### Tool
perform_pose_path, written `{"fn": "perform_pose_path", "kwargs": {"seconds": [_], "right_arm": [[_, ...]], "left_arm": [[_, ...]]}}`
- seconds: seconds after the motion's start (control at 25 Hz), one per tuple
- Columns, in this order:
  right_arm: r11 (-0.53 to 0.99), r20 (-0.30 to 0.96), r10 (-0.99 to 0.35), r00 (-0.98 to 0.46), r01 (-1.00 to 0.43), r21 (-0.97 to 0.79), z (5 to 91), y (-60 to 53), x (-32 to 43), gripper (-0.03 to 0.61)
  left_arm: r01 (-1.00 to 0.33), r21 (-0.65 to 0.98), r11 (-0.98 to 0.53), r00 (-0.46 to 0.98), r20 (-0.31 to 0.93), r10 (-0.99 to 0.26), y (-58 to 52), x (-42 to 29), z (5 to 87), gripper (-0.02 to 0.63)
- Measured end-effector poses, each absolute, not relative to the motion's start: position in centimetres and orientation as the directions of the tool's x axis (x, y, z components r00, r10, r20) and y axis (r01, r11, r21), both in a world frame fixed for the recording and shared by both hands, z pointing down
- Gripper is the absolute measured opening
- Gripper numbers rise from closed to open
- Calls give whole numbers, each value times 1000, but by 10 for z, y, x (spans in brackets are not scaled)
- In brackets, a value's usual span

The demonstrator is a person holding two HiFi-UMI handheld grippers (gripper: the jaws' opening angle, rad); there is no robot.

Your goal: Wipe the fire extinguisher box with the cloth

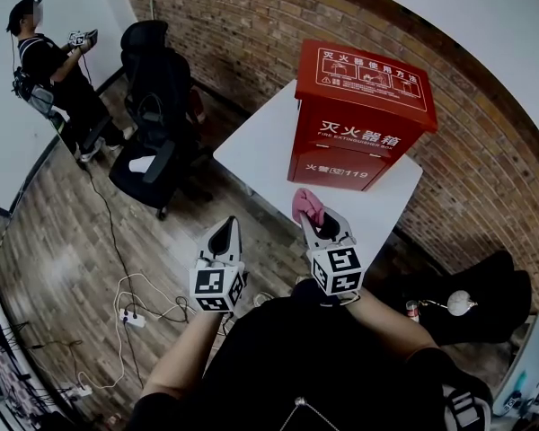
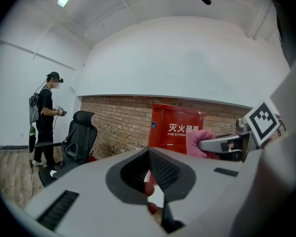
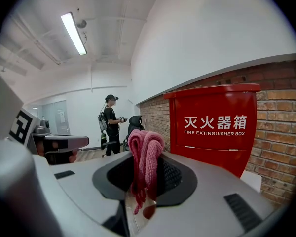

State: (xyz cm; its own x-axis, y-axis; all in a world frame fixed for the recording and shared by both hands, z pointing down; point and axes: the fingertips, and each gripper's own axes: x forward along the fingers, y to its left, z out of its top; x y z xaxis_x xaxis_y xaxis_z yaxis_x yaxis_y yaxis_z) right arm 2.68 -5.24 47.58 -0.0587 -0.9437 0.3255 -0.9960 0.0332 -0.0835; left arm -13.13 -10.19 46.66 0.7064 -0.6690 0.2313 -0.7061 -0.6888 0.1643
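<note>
The red fire extinguisher box (image 1: 359, 115) stands upright on a white table (image 1: 251, 146), against the brick wall. My right gripper (image 1: 316, 215) hovers just short of the table's near edge, below the box's front, and is shut on a pink cloth (image 1: 305, 205). The right gripper view has the cloth (image 3: 144, 157) bunched between the jaws, with the box (image 3: 214, 127) close ahead to the right. My left gripper (image 1: 229, 227) hangs left of the right one, off the table, with its jaws shut on nothing. From the left gripper (image 2: 149, 169), the box (image 2: 175, 128) and the cloth (image 2: 200, 142) lie ahead.
A black office chair (image 1: 157, 106) stands left of the table. A person (image 1: 58, 70) in black with hand-held grippers stands at the far left. Power strips and cables (image 1: 130, 317) lie on the wooden floor. A dark bulky object (image 1: 485, 294) sits to the right of the table.
</note>
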Motion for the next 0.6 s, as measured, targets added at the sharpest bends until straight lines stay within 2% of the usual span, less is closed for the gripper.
{"fn": "perform_pose_path", "kwargs": {"seconds": [0.6], "right_arm": [[23,332,-942,-48,-997,-78,480,-43,21,110]], "left_arm": [[-712,167,-683,701,223,-677,-96,-139,466,28]]}}
